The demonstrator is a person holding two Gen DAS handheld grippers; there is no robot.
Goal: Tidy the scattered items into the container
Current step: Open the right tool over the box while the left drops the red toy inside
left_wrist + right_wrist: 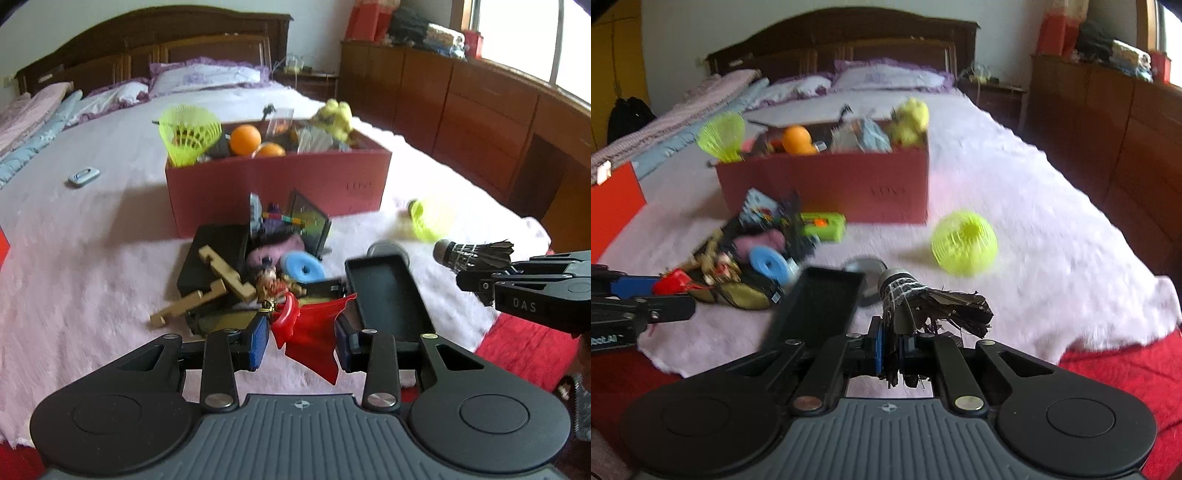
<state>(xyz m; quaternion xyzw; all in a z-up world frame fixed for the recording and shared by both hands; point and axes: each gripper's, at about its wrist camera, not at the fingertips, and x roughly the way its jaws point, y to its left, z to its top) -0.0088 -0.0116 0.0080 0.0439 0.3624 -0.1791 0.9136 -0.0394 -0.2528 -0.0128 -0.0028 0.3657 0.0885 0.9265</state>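
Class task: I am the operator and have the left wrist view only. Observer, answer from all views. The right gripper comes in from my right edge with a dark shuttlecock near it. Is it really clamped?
Observer: Yes. In the right wrist view the right gripper has its blue pads shut on the black shuttlecock at the feather end, cork pointing forward.
Operator: Anything green hidden by the pile in front of the box?
Observer: A green toy with orange parts lies close before the red box.
Operator: How does my own left gripper look from there?
Observer: The left gripper shows only from the side at that view's left edge, with the figure's red cape at its tip.
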